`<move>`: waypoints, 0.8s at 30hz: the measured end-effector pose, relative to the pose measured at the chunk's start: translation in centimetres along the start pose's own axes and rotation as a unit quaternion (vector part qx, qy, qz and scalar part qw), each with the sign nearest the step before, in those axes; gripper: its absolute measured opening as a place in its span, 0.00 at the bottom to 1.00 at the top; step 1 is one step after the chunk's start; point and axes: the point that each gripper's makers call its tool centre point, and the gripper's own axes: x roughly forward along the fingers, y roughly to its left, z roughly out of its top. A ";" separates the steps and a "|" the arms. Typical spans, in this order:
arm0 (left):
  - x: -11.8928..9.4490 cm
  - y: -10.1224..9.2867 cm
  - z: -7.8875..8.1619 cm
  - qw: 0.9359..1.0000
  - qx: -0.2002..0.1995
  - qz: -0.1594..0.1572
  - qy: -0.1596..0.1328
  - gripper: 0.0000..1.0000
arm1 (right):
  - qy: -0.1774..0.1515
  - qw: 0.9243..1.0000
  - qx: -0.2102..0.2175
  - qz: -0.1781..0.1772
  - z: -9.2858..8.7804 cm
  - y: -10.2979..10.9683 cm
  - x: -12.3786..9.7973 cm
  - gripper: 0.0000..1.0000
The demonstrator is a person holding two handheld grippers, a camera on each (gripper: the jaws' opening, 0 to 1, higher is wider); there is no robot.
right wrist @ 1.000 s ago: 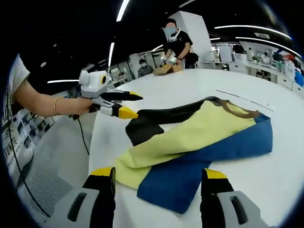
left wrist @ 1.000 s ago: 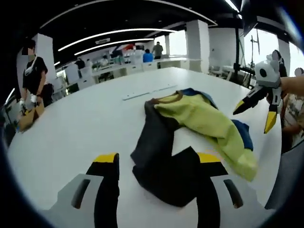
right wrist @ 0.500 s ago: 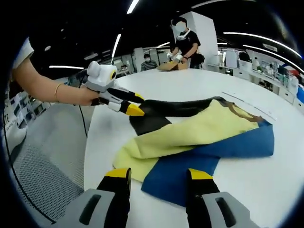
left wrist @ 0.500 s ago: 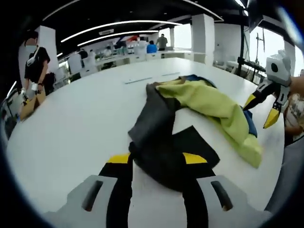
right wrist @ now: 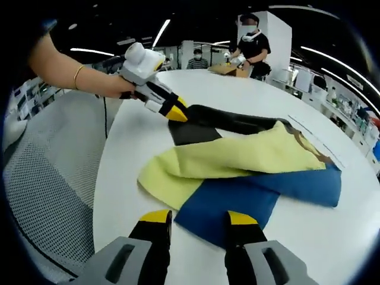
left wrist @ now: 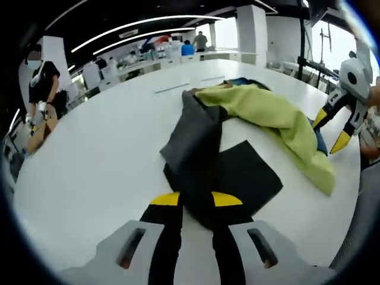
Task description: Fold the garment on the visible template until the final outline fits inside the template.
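Gripping garment (left wrist: 231, 148): left tool (left wrist: 196, 202); no writing.

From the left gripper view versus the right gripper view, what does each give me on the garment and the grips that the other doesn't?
Left gripper view: the left gripper with its jaws closed on the garment's black edge, and the right gripper open past the yellow sleeve.

Right gripper view: the blue panel, with the right gripper at its near edge, jaws narrowly apart, and the person's hand holding the left gripper.

Both: the garment crumpled on the white table, still unfolded, and the thin template lines beyond it.
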 end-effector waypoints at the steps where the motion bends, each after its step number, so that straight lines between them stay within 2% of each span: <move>1: -0.1 -0.1 0.1 1.000 -0.001 -0.001 -0.004 0.12 | 0.003 1.000 -0.005 0.000 -0.1 0.2 0.1 0.28; 4: 0.0 -0.1 0.1 1.000 0.007 0.000 -0.002 0.09 | 0.009 1.000 -0.024 -0.010 -0.3 0.0 0.1 0.19; 7: 0.0 -0.3 0.1 1.000 0.018 0.002 0.003 0.05 | 0.010 1.000 -0.015 -0.011 -0.3 -0.1 0.0 0.00; 10: 0.0 -0.5 0.0 1.000 0.019 -0.005 0.006 0.01 | 0.027 1.000 -0.012 -0.003 -1.2 0.1 0.4 0.00; 11: 0.0 -0.5 0.0 1.000 0.020 -0.003 0.007 0.01 | 0.014 1.000 -0.021 -0.004 -0.9 0.1 0.4 0.00; 12: 0.0 -0.5 0.0 1.000 0.020 -0.003 0.008 0.01 | 0.025 1.000 -0.017 -0.002 -1.2 0.2 0.3 0.00; 17: 0.0 -0.4 0.0 1.000 0.014 -0.002 0.007 0.01 | 0.021 1.000 -0.009 0.016 -1.0 0.5 0.3 0.02; 21: 0.1 -0.4 0.0 1.000 0.002 -0.001 0.007 0.01 | 0.020 0.999 0.001 0.032 -0.9 1.0 0.4 0.10; 24: 0.0 -0.4 -0.1 1.000 -0.007 0.000 0.006 0.01 | 0.022 0.999 -0.009 0.032 -0.9 1.2 0.4 0.12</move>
